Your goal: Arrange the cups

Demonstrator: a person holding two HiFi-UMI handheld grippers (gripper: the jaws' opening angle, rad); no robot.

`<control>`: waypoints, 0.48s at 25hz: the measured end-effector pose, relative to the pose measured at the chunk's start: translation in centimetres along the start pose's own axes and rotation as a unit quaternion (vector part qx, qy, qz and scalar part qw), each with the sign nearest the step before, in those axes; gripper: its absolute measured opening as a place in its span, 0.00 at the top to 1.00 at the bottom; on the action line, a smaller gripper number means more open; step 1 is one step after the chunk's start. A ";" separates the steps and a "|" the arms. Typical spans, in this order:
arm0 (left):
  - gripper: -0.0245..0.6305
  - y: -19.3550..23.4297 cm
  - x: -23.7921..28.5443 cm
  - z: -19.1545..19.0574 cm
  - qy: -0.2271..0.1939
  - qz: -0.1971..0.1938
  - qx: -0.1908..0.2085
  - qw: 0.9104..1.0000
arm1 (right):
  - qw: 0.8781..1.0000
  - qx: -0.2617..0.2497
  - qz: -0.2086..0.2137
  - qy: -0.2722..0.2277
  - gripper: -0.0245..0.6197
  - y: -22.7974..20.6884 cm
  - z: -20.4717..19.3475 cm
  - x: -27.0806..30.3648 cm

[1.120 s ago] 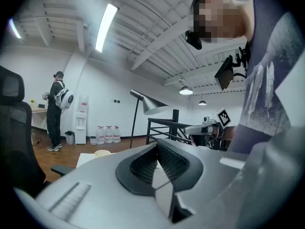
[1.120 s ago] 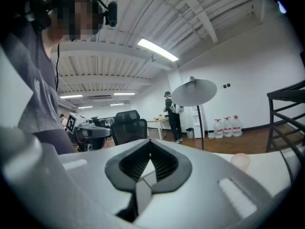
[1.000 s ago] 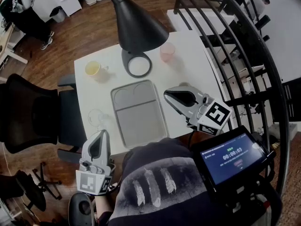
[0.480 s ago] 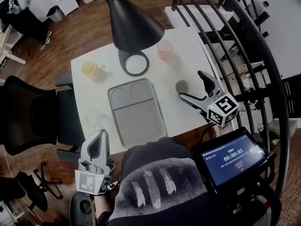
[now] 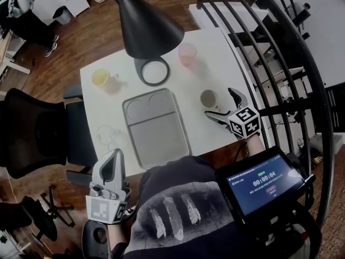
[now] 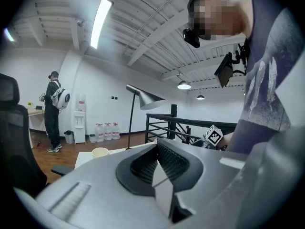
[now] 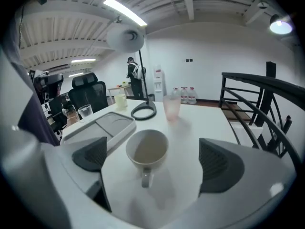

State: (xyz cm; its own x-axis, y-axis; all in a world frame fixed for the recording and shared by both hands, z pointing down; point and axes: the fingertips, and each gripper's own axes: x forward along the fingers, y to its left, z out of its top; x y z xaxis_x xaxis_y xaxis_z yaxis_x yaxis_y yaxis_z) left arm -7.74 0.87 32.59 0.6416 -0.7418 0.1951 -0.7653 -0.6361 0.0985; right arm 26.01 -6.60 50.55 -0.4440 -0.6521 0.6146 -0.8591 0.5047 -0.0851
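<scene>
I am holding my right gripper (image 5: 219,103) at the table (image 5: 218,63), jaws having just been opening wide, the beige mug (image 5: 208,97) standing untouched between them beside the grey tray (image 5: 159,136). My left gripper (image 5: 110,163) is resting closed, empty.

The dark screen (image 5: 262,182) at the person's chest shows a green timer reading 00:00:04. The smaller lines above and below it are too small to read.

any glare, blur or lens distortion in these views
Head view: dim and desaturated, railing bowed by the wide lens. Left gripper view: heavy fisheye with black corners, ceiling strip light blown out. Right gripper view: same fisheye, spotlight flares top right, mug in focus.
</scene>
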 end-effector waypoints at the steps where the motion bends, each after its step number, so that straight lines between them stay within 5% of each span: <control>1: 0.94 0.0 0.1 0.0 0.002 0.000 0.001 1.000 | 1.000 -0.004 0.001 0.005 0.04 0.1 -0.3 0.7; 12: 0.94 -0.2 0.3 -0.7 0.020 0.008 0.017 1.000 | 0.998 -0.034 0.007 0.050 0.07 0.5 -2.6 6.6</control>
State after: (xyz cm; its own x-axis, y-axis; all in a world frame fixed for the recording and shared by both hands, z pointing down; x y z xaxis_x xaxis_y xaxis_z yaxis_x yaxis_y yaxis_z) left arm -7.40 0.89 33.29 0.6257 -0.7438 0.2351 -0.7733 -0.6310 0.0615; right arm 23.26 -9.20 56.60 -0.4251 -0.5860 0.6899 -0.8322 0.5527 -0.0433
